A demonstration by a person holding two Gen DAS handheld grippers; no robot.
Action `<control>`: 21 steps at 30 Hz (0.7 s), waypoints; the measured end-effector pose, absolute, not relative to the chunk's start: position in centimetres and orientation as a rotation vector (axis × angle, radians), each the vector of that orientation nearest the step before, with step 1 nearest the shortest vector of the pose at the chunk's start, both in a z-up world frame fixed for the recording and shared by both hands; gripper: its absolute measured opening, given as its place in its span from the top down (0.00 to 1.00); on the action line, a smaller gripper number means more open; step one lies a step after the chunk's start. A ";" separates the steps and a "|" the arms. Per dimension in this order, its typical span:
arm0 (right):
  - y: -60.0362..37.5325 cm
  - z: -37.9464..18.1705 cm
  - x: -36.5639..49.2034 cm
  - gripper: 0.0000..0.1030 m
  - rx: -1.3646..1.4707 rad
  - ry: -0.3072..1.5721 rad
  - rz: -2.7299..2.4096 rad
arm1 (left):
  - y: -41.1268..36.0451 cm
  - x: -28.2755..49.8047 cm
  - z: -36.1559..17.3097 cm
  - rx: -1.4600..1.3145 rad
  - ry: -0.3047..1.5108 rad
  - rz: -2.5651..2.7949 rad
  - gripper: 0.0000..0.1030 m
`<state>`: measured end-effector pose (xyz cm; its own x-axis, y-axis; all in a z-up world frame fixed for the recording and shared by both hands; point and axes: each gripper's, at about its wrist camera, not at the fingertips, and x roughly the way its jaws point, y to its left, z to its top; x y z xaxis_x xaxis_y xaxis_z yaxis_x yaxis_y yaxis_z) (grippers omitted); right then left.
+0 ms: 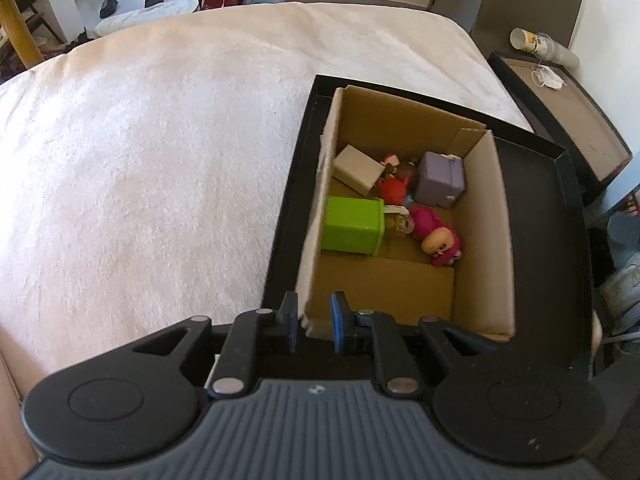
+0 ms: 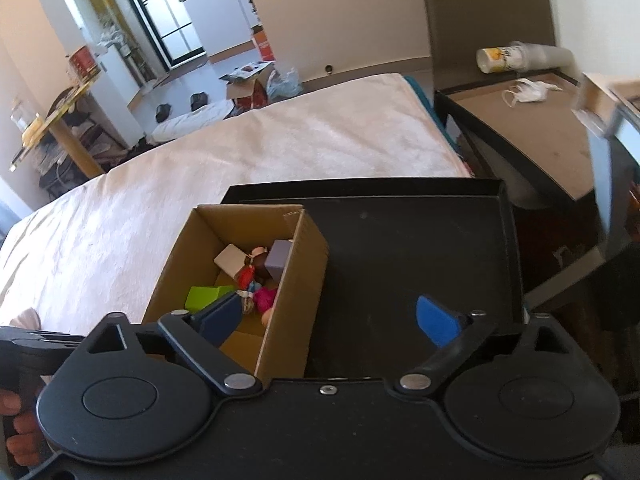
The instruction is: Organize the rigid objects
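The left gripper (image 1: pixel 314 326) sits nearest the lens, its jaws narrowly apart and straddling the near left corner of the cardboard box (image 1: pixel 486 240), whether pinching the wall I cannot tell. The toys lie at twelve to one o'clock inside, the green block (image 1: pixel 352 224) closest. The right gripper (image 2: pixel 326 320), jaws wide apart and empty, has them at eleven o'clock, so the left is nearer.

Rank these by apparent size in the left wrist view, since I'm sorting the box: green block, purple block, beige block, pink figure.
1. green block, nearest the camera, so unsure
2. purple block
3. beige block and pink figure look alike
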<state>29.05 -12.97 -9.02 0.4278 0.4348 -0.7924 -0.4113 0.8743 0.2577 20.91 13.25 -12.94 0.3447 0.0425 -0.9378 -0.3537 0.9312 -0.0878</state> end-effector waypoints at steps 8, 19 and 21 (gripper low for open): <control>-15.0 -8.4 26.9 0.00 0.050 0.991 0.458 | 10.8 20.1 -9.9 -0.235 1.160 0.207 0.47; -16.9 -7.1 24.0 0.00 0.063 0.988 0.397 | 8.2 17.8 -6.5 -0.208 1.101 0.155 0.19; -17.2 -6.8 23.5 0.00 0.067 0.982 0.379 | 7.7 17.3 -6.1 -0.205 1.095 0.152 0.18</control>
